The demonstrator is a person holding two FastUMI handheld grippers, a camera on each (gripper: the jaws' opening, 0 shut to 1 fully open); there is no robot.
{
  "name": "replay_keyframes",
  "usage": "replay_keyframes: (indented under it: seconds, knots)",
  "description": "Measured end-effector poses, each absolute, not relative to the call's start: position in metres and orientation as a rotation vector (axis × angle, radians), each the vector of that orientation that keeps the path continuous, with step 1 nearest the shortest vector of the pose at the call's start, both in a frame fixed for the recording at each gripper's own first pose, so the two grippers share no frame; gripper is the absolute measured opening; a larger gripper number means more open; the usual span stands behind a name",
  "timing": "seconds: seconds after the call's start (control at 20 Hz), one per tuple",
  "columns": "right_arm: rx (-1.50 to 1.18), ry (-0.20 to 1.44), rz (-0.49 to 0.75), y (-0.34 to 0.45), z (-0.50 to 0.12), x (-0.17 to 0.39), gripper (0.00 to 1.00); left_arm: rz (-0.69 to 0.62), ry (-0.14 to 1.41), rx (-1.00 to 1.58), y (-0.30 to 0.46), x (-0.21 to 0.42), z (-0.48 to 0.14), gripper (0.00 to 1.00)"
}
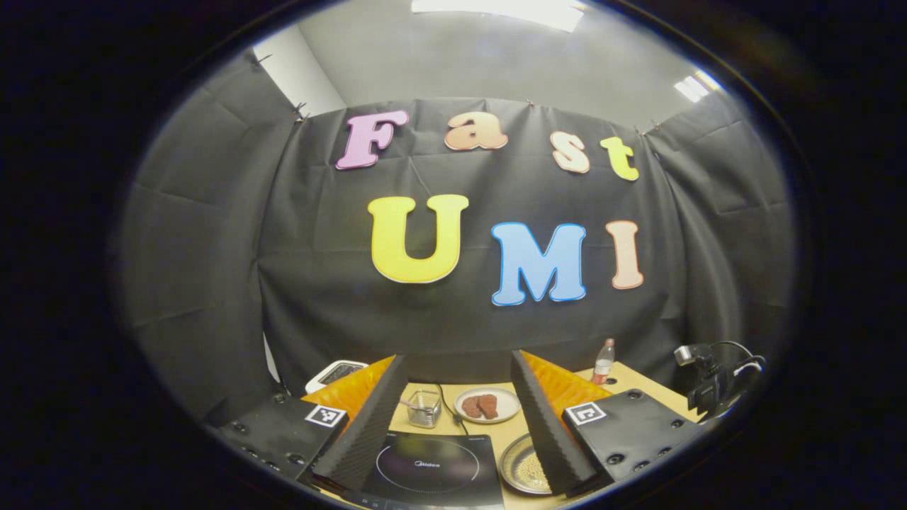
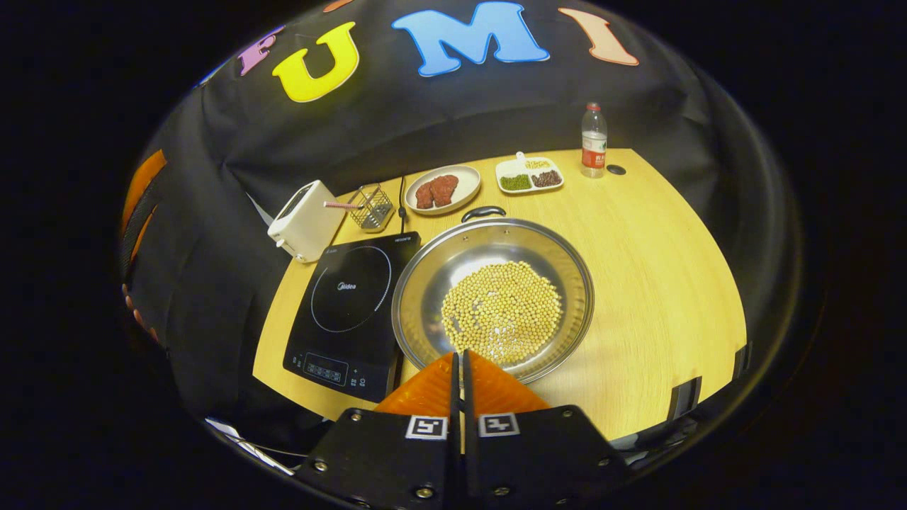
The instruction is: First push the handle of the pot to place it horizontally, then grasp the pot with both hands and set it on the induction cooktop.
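Wooden table (image 2: 652, 283) | pot (image 2: 425, 276): yellow beans (image 2: 502, 310) | left tool (image 1: 457, 418) wide | right tool (image 2: 459, 361) closed, empty

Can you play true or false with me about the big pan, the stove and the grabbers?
1. The round silver metal pot holds yellow beans. True.
2. The pot sits on the flat black induction cooktop. False: it rests on the wooden table beside it.
3. The right gripper is wide open. False: its fingers are closed together.
4. The left gripper is open. True.
5. The clear plastic bottle lies flat. False: it stands upright.
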State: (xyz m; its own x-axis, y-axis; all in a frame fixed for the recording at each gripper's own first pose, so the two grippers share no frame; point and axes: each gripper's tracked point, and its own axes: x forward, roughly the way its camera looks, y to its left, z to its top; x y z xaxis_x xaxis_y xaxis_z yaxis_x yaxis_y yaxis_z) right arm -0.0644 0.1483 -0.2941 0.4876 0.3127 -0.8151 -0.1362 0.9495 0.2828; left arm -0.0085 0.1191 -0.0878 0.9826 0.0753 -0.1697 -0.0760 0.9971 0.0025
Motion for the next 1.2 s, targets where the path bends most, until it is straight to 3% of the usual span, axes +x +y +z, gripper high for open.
replay_keyframes:
  seconds: [0.15,0.7,1.2]
  knots:
    - [0.168,1.077,0.297,0.16,-0.315,-0.071,0.03,0.087,0.178,-0.011,0.129,-0.01,-0.091,0.95]
    - [0.194,1.267,0.319,0.193,-0.378,-0.094,0.02,0.098,0.162,0.006,0.154,-0.004,-0.084,0.99]
    - [0.286,1.314,0.239,0.195,-0.411,-0.094,0.02,0.083,0.162,0.026,0.164,-0.008,-0.082,0.99]
